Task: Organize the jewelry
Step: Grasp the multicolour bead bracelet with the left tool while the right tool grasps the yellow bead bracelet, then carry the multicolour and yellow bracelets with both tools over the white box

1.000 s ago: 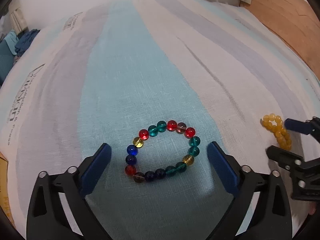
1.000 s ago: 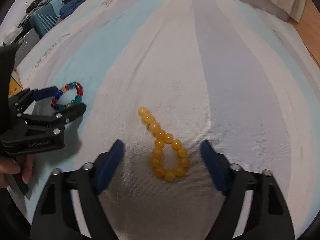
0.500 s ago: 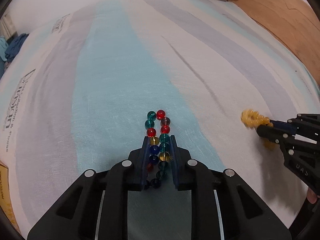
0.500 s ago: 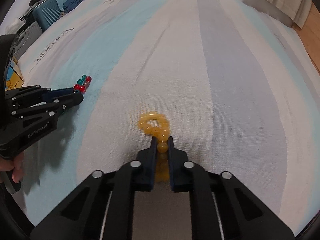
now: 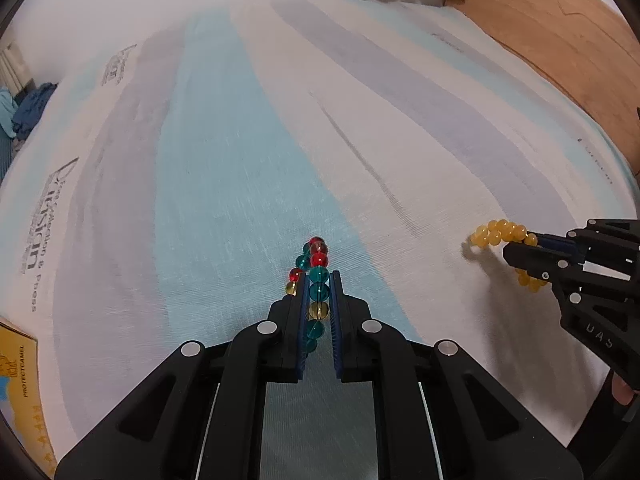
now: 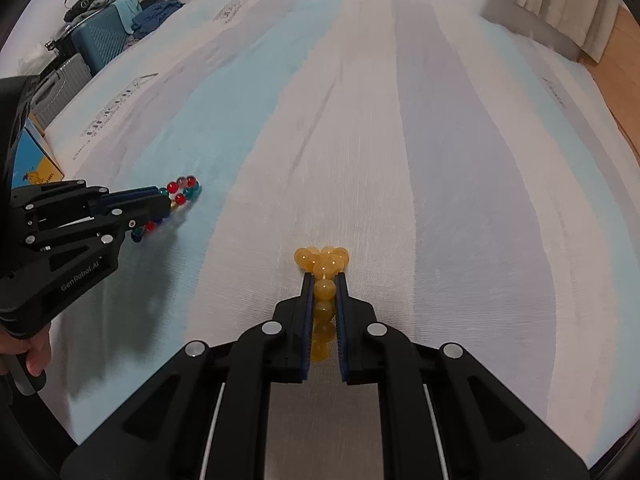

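My left gripper [image 5: 318, 280] is shut on a bracelet of red, teal, blue and yellow glass beads [image 5: 319, 276], which sticks out past the fingertips and looks lifted off the striped cloth [image 5: 240, 160]. My right gripper [image 6: 324, 278] is shut on a yellow bead bracelet [image 6: 323, 264], bunched at the fingertips. Each gripper shows in the other's view: the right gripper [image 5: 520, 248] at the right with the yellow bracelet [image 5: 496, 234], the left gripper [image 6: 164, 202] at the left with the coloured bracelet [image 6: 182, 192].
The striped blue, white and grey cloth covers a bed-like surface. A yellow and blue box [image 5: 16, 376] sits at the left edge. Suitcases and clothes [image 6: 100, 28] stand beyond the far left. A wooden floor [image 5: 560, 32] lies to the right.
Both grippers went from open around their bracelets to shut on them, squeezing each loop flat. Since half a second ago both have risen a little with the bracelets.
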Tool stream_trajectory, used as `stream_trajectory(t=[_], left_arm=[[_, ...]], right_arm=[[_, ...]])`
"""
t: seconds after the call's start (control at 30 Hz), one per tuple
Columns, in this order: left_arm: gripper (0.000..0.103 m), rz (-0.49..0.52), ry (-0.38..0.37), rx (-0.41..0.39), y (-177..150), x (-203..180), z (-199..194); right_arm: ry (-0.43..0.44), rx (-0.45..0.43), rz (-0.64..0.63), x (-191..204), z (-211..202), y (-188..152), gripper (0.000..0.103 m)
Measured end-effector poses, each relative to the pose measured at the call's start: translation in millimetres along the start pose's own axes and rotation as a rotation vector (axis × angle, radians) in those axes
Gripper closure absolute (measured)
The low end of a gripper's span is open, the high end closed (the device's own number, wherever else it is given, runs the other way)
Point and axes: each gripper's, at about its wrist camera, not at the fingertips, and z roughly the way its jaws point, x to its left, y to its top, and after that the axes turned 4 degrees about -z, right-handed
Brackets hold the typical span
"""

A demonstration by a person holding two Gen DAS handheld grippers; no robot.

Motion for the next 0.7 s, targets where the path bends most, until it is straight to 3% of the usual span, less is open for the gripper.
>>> stream_trajectory(t=[0.7], left_arm=[[0.094, -0.007, 0.047, -0.051, 6, 5, -70]], right_arm=[[-0.008, -0.099, -0.015, 19, -64, 20, 0.094]])
